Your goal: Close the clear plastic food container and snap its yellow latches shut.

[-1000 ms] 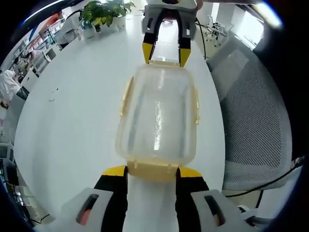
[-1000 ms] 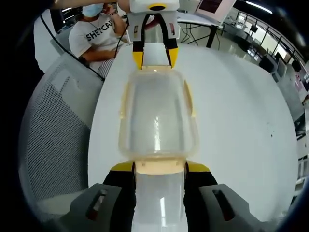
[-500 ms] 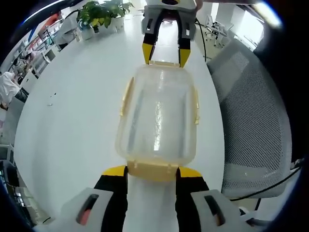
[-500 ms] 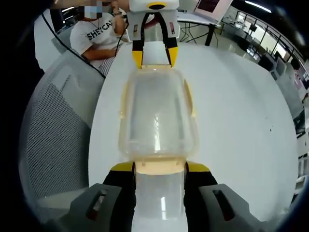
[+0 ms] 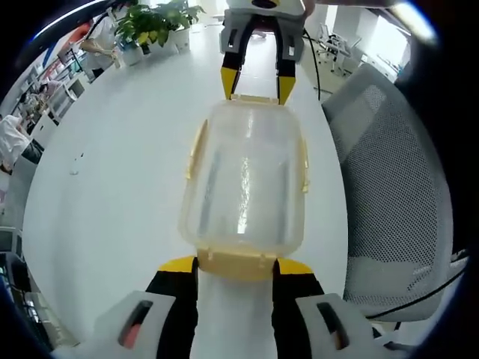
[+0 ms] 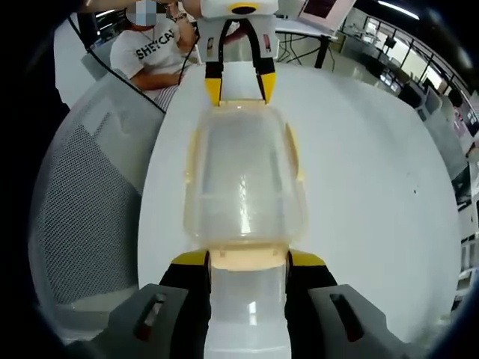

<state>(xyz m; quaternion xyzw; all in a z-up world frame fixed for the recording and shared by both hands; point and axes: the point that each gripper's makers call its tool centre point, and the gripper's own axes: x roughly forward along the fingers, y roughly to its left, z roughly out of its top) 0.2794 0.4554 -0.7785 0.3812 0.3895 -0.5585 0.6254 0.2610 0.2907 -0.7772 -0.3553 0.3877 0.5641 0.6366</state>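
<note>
Nothing has shifted since a second ago: your clear plastic food container with yellow latches (image 5: 245, 183) sits lidded on the round white table (image 5: 112, 164), near its edge by the grey mesh chair (image 5: 397, 187). Your left gripper (image 5: 236, 271) and right gripper (image 6: 248, 263) bracket opposite end latches, jaws parted about latch-wide, probably pressing them home. Whether they truly pinch, you cannot tell.

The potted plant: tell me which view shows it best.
The left gripper view: the potted plant stands at the table's far edge, beyond the container. The right gripper view faces the other way, toward a seated person.
</note>
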